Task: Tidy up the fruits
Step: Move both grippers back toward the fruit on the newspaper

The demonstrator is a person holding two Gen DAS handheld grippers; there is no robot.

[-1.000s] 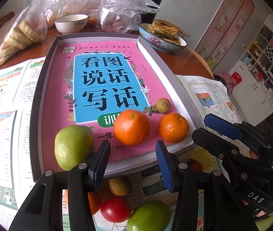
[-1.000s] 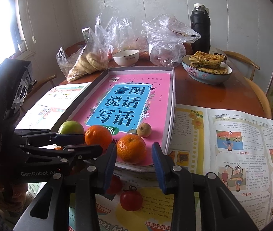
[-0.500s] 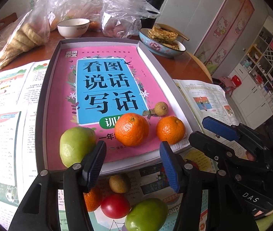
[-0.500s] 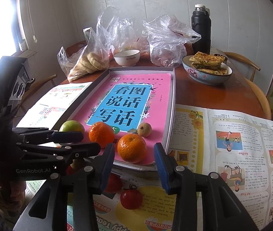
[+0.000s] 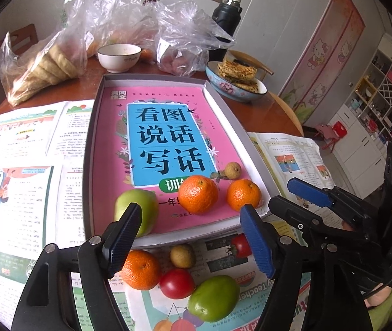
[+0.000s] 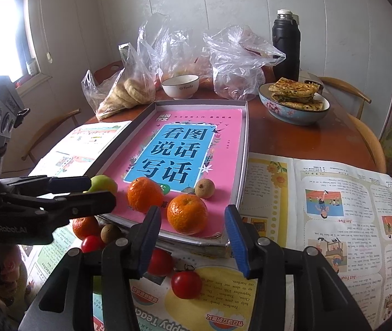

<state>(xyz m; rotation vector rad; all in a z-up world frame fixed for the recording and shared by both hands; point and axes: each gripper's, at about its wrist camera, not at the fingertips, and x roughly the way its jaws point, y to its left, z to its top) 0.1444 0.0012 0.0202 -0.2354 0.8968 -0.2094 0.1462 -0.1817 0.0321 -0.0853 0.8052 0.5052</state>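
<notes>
Only left wrist view shows green fruit (image 5: 213, 298) below tray (image 5: 232, 127).

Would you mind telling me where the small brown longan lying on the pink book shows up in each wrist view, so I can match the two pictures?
Left wrist view: the longan sits right of centre, just above and between the two oranges on the pink book.
Right wrist view: the longan sits at centre, just above and right of the nearer orange.
Shared landmark: the blue title panel on the book's cover.
</notes>
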